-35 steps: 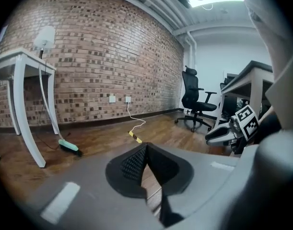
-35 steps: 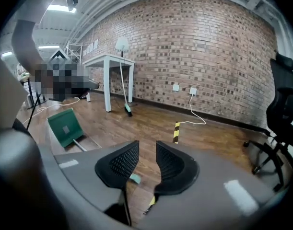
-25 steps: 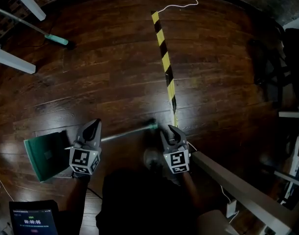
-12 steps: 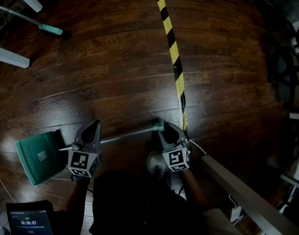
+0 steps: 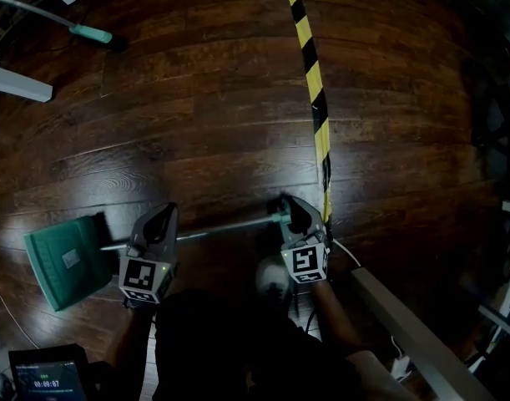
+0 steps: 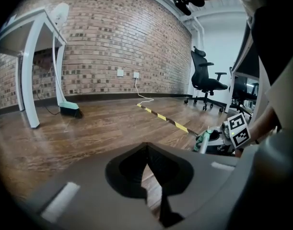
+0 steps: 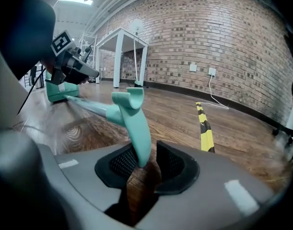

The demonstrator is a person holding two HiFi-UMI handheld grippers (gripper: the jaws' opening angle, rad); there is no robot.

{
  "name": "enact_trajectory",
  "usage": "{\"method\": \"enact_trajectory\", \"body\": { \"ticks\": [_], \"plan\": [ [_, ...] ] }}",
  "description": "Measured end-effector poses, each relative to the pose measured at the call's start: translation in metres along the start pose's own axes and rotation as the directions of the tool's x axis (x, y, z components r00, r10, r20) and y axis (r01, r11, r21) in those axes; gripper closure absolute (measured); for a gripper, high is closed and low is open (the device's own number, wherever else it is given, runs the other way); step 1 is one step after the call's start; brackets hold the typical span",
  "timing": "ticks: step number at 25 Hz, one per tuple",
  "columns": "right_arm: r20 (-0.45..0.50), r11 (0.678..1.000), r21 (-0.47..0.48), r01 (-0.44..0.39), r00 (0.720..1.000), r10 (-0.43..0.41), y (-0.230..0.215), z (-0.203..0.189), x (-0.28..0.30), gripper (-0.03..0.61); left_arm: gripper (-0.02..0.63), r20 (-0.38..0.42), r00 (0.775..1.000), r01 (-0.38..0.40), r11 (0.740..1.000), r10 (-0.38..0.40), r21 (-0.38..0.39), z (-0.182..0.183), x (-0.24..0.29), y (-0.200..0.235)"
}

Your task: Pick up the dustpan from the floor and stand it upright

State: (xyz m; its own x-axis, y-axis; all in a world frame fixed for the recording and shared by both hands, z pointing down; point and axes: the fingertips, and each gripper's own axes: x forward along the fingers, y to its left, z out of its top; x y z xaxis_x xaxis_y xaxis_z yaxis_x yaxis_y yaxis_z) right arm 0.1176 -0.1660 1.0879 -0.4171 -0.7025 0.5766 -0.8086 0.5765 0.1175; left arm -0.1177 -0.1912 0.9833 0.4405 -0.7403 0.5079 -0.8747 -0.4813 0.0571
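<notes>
The green dustpan [image 5: 64, 261] lies flat on the wood floor at the left of the head view. Its metal handle [image 5: 225, 225] runs right to a teal grip [image 5: 279, 213]. My left gripper [image 5: 160, 220] hangs over the handle near the pan, and its jaws look shut with only floor showing beneath them [image 6: 146, 150]. My right gripper [image 5: 298, 214] is at the handle's end. In the right gripper view the teal grip [image 7: 136, 123] stands between the closing jaws [image 7: 146, 152], against the left pad, with a gap to the right pad. The pan [image 7: 57, 91] shows far left there.
A yellow-and-black tape strip [image 5: 315, 90] runs up the floor. A teal broom [image 5: 92, 33] and white table legs [image 5: 21, 83] are at the upper left. A pale beam [image 5: 405, 324] slants at the lower right, a tablet [image 5: 42, 378] lies lower left, and an office chair [image 6: 206, 83] stands behind.
Both grippers have sunk toward the floor. The right gripper has come up to the teal end of the handle, which now sits between its jaws. The dustpan stays on the floor.
</notes>
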Motion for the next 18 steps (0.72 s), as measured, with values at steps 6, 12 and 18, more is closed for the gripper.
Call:
{"method": "enact_trajectory", "body": {
  "ticks": [6, 12, 18],
  "plan": [
    [-0.01, 1.0, 0.008, 0.022, 1.0, -0.021, -0.002, 0.005, 0.003, 0.49, 0.614, -0.006, 1.0, -0.016, 1.0, 0.016, -0.027, -0.007, -0.006, 0.003],
    [0.001, 0.998, -0.017, 0.056, 0.998, -0.056, -0.011, 0.04, -0.024, 0.492, 0.614, 0.032, 0.999, -0.036, 0.998, 0.038, -0.052, 0.02, -0.031, 0.011],
    [-0.025, 0.988, -0.069, 0.14, 0.99, -0.142, -0.044, 0.098, -0.079, 0.495, 0.614, 0.116, 0.991, -0.059, 0.992, 0.072, -0.11, 0.103, -0.087, 0.005]
  ]
}}
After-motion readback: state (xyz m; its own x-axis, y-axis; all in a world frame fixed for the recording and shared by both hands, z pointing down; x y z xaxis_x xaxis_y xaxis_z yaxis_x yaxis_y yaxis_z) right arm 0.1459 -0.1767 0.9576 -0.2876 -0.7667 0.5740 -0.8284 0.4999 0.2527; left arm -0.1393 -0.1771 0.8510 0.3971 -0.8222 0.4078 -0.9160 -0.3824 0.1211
